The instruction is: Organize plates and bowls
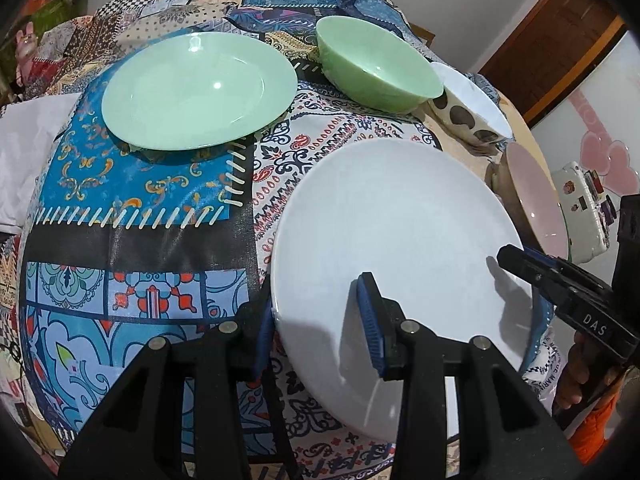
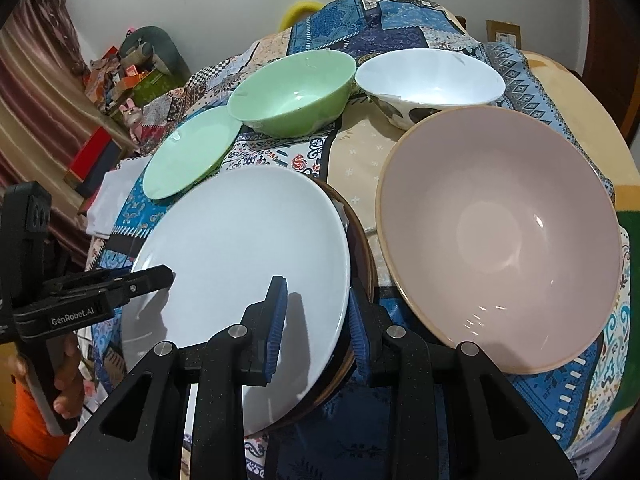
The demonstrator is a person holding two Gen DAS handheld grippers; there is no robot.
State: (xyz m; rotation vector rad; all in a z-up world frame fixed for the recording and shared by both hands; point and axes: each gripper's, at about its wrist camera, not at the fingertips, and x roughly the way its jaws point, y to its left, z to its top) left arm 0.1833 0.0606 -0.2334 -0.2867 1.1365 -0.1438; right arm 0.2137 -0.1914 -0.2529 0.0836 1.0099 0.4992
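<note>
A white plate [image 1: 396, 240] lies near the table's front, on top of a brown plate [image 2: 362, 240] whose rim shows in the right wrist view. My left gripper [image 1: 316, 320] straddles the white plate's left rim, one finger above and one below, and looks closed on it. My right gripper [image 2: 318, 316] straddles the right rim of the white plate [image 2: 240, 248] the same way. A green plate [image 1: 200, 88], a green bowl [image 1: 380, 68], a white spotted bowl [image 1: 468, 108] and a pink bowl [image 2: 500, 232] sit around.
A patchwork cloth [image 1: 140, 208] covers the round table. A white folded cloth [image 1: 28, 152] lies at the left edge. Boxes and clutter [image 2: 120, 76] stand beyond the table's far left. A decorated white case [image 1: 584, 208] sits past the right edge.
</note>
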